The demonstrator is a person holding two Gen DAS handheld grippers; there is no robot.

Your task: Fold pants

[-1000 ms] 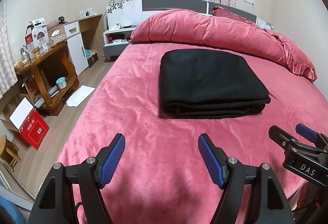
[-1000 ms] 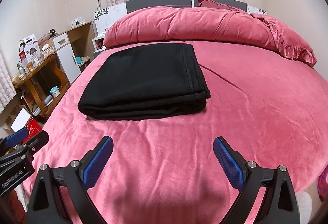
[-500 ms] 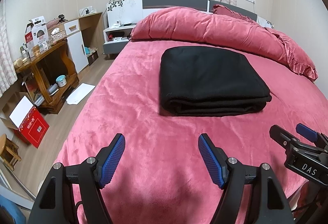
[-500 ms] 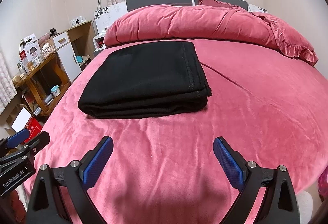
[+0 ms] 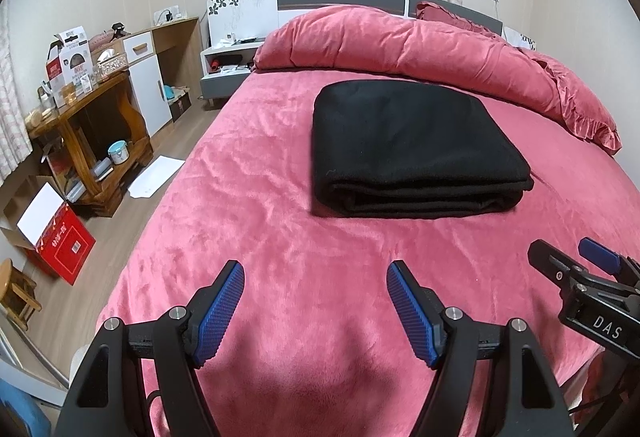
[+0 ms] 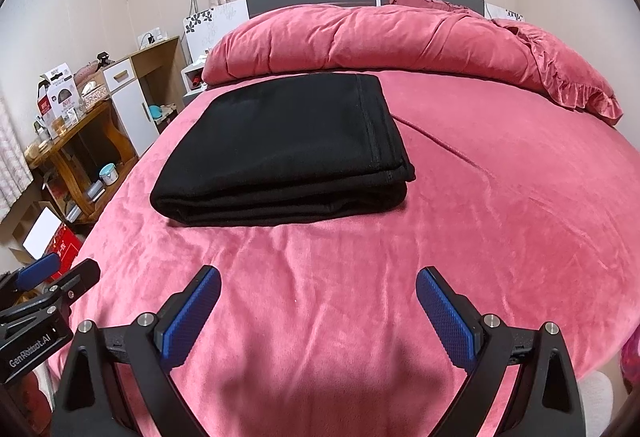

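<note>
The black pants (image 5: 412,145) lie folded into a thick rectangle on the pink bed (image 5: 260,221), also in the right wrist view (image 6: 284,153). My left gripper (image 5: 316,279) is open and empty, held above the bed's near part, well short of the pants. My right gripper (image 6: 318,285) is open and empty too, likewise short of the pants. The right gripper shows at the right edge of the left wrist view (image 5: 576,269); the left gripper shows at the left edge of the right wrist view (image 6: 52,277).
A rolled pink duvet (image 5: 420,49) lies across the head of the bed behind the pants. Left of the bed are a wooden shelf unit (image 5: 84,141), a red box (image 5: 60,245), a stool (image 5: 16,293) and a nightstand (image 5: 228,65).
Both grippers have drawn back and risen slightly; the pants sit a little lower in both views. The pants have not moved on the bed. Both grippers stay open.
</note>
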